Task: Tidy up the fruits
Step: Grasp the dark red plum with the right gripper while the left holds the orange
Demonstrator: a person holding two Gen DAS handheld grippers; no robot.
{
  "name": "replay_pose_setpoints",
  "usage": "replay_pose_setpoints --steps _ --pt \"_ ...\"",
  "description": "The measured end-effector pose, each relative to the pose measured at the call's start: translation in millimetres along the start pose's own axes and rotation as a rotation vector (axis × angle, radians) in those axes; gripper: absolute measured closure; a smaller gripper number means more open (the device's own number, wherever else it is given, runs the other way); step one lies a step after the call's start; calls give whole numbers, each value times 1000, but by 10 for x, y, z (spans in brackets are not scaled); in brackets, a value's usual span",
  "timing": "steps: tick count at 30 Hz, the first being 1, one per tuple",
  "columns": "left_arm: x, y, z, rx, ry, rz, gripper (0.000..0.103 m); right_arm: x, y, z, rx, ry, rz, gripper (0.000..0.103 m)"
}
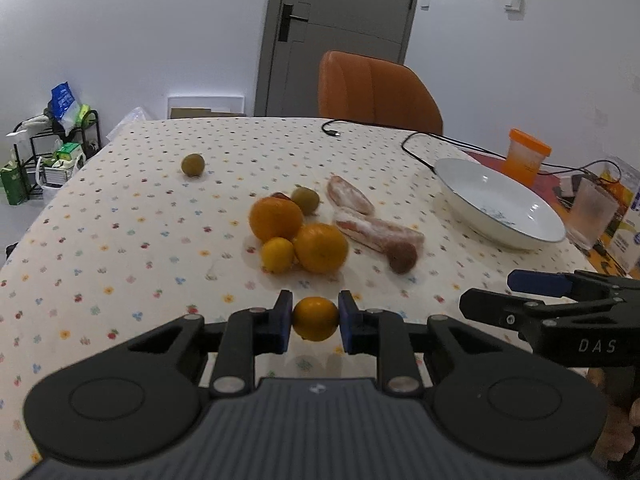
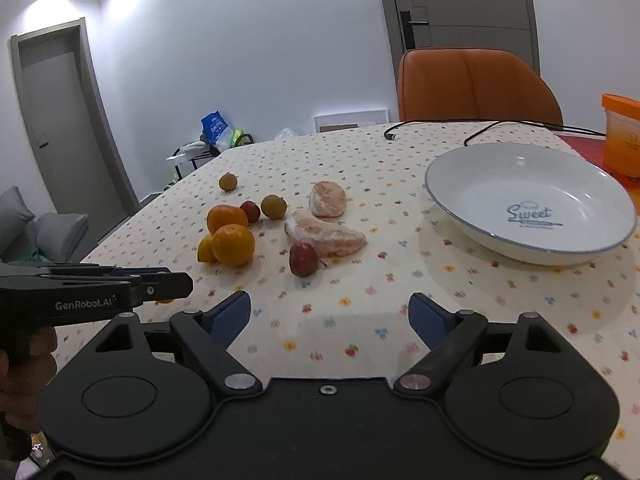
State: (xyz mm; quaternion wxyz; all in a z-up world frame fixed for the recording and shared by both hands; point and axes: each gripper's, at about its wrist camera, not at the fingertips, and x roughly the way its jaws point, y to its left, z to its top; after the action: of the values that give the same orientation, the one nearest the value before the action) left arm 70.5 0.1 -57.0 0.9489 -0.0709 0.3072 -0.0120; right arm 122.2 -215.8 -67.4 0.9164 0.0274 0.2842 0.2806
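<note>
In the left wrist view, the left gripper is clamped on a small round orange citrus fruit, its two blue pads pressing the fruit from either side above the white cloth-covered table dotted with little coloured flowers. Just ahead of the claw lies a cluster: two large round oranges touching each other, with a small yellow citrus fruit tucked against their near side. Behind that cluster sits a round green fruit, and another green fruit of the same kind lies alone, farther ahead and to the left. Ahead and to the right of the claw are two peeled pale-pink pomelo segments, with a dull red round fruit touching the nearer one. Farther right stands an empty white shallow bowl with a thin blue rim. The other claw reaches in from the right edge, seen side-on.

In the right wrist view, the right gripper is spread wide with nothing between its blue pads, hovering over bare tablecloth. The white bowl lies ahead and to the right; the red fruit and pomelo segments are straight ahead; the oranges are ahead to the left. The left claw enters from the left edge, a hand gripping its handle.
</note>
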Motion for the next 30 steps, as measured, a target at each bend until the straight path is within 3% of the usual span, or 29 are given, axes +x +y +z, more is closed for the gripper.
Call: replay_pose_setpoints --steps 18,22,24,25,30 --pt "170 283 143 -47 -23 60 80 449 31 242 11 47 34 38" --pt "180 365 163 -65 -25 74 80 560 59 258 18 68 42 54" --pt "180 394 170 -71 -25 79 80 601 77 256 10 67 39 68" --pt "175 403 175 -72 -26 81 80 612 82 254 7 64 36 79" --pt "134 384 203 -67 -39 76 80 537 52 268 25 39 54 84"
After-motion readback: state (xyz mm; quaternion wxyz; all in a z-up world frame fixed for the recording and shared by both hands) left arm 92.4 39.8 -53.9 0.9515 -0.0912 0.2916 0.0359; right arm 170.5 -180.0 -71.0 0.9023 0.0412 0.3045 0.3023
